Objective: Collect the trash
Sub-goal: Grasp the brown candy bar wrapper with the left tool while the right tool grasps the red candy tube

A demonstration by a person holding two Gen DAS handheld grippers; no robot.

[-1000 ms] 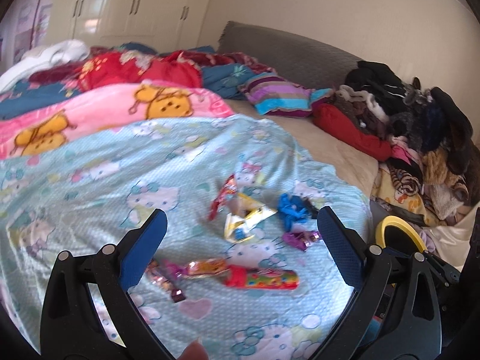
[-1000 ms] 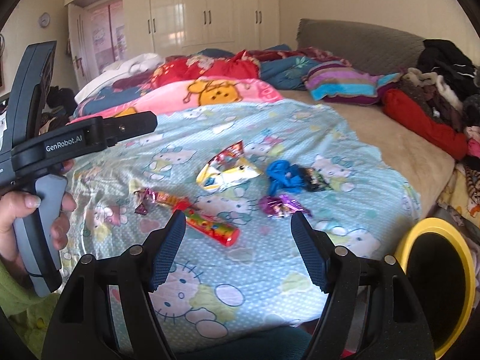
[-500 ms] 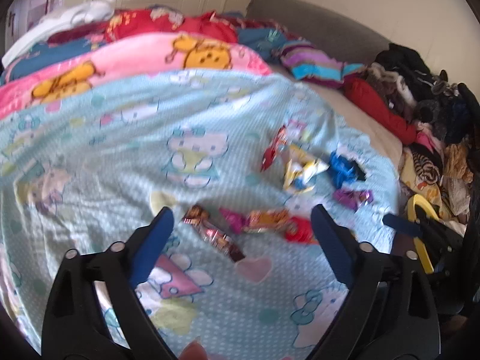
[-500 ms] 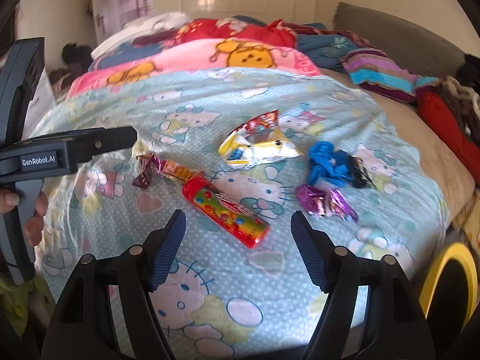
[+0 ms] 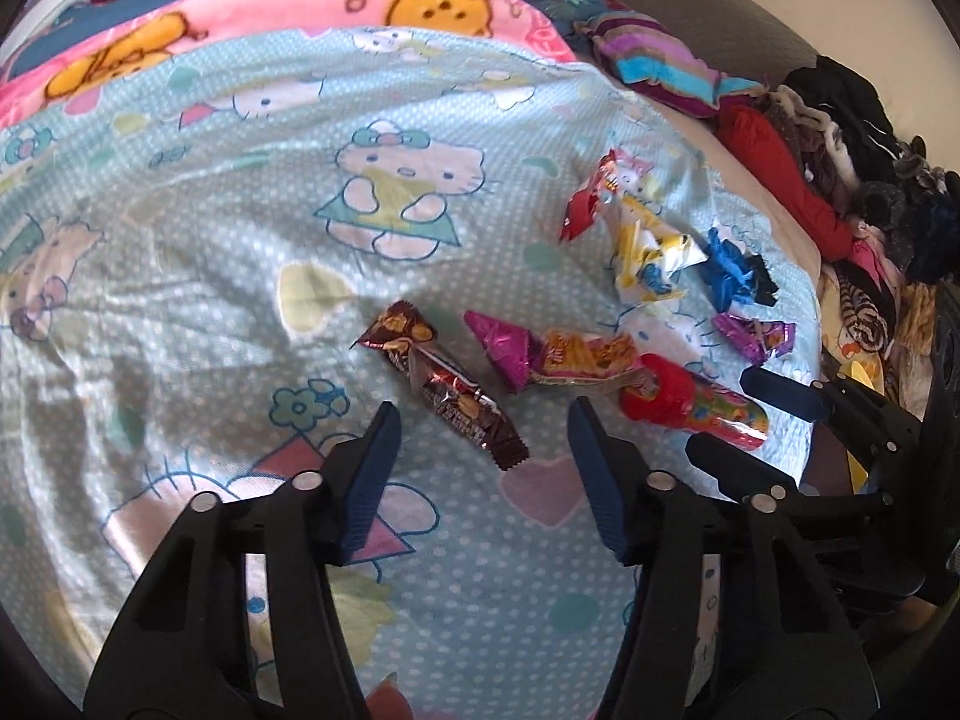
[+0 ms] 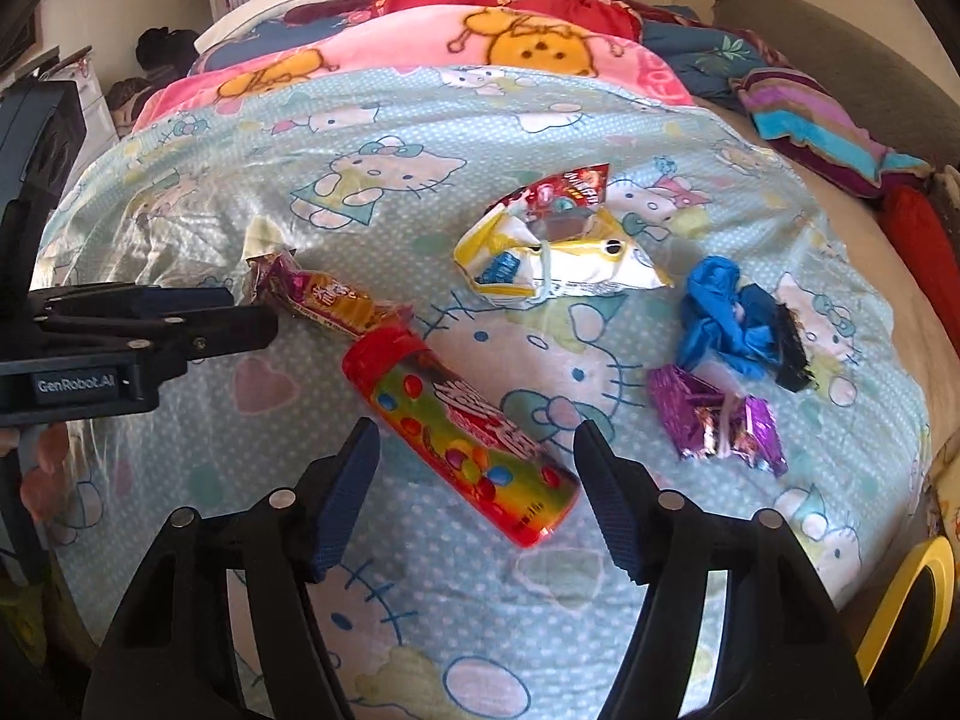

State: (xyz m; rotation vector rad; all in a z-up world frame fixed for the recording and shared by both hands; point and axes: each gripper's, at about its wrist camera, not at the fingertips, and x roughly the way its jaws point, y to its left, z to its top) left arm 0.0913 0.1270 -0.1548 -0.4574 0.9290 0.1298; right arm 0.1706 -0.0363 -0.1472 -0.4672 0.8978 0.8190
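Note:
Several wrappers lie on the light-blue cartoon-cat bedsheet (image 5: 180, 240). A brown chocolate bar wrapper (image 5: 441, 384) lies just beyond my open left gripper (image 5: 480, 426), its near end between the fingertips. A red candy tube (image 6: 459, 432) lies between the fingertips of my open right gripper (image 6: 477, 444); it also shows in the left wrist view (image 5: 693, 408). Farther off are an orange-pink wrapper (image 6: 324, 297), a yellow-white snack bag (image 6: 552, 261), a blue crumpled wrapper (image 6: 729, 318) and a purple wrapper (image 6: 717, 420). The left gripper (image 6: 252, 318) shows side-on in the right wrist view.
A yellow-rimmed bin (image 6: 906, 606) stands off the bed's near right corner. A pink blanket (image 6: 456, 48) and bedding are piled at the far side. A striped pillow (image 6: 822, 132) and a heap of clothes (image 5: 852, 138) lie on the right.
Both grippers have moved forward and down toward the bed. The chocolate bar wrapper now sits at the left fingertips and the candy tube between the right fingertips. Both stay open.

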